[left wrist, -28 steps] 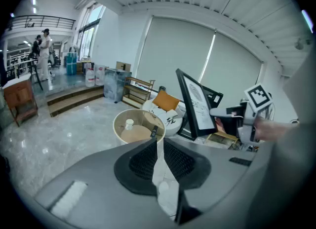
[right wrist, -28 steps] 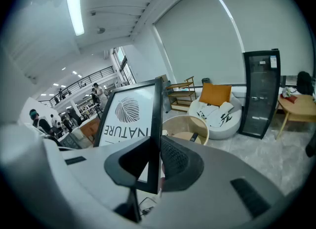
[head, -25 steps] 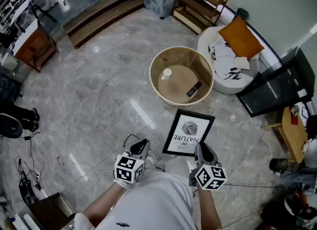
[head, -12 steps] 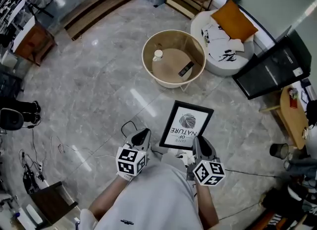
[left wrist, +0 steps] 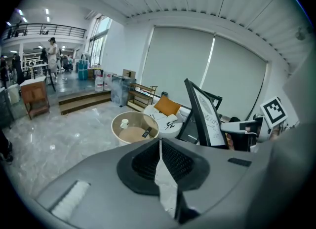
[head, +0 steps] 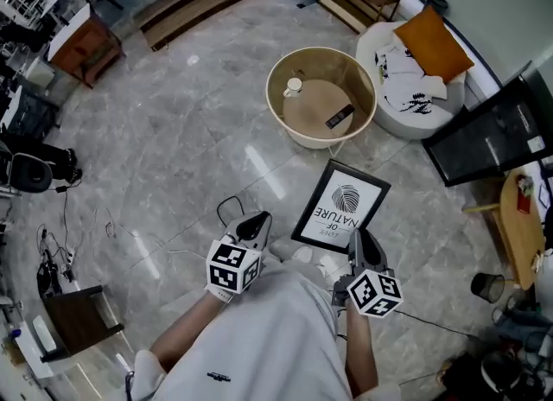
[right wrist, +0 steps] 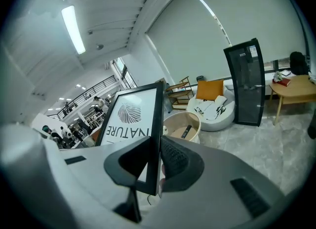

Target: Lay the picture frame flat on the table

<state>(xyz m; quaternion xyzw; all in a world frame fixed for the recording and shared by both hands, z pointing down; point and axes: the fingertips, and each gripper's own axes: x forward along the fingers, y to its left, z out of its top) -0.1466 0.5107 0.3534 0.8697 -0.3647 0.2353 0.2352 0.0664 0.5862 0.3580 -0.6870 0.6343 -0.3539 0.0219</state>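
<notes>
Right claw (head: 362, 240) clamps the near edge of the picture frame (head: 341, 207); left claw (head: 257, 224), just left, is clenched empty.

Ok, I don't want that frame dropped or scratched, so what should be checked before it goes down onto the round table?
1. Grip: right gripper is shut on the picture frame's edge: ok.
2. Left gripper free to steady the frame: shut, with nothing between its jaws: ok.
3. Frame over the round table: it hangs above the floor, short of the table: not ok.
4. Tabletop free of things: a cup and a remote lie on it: not ok.
5. Room beside them for the frame to lie flat: cannot tell.
</notes>
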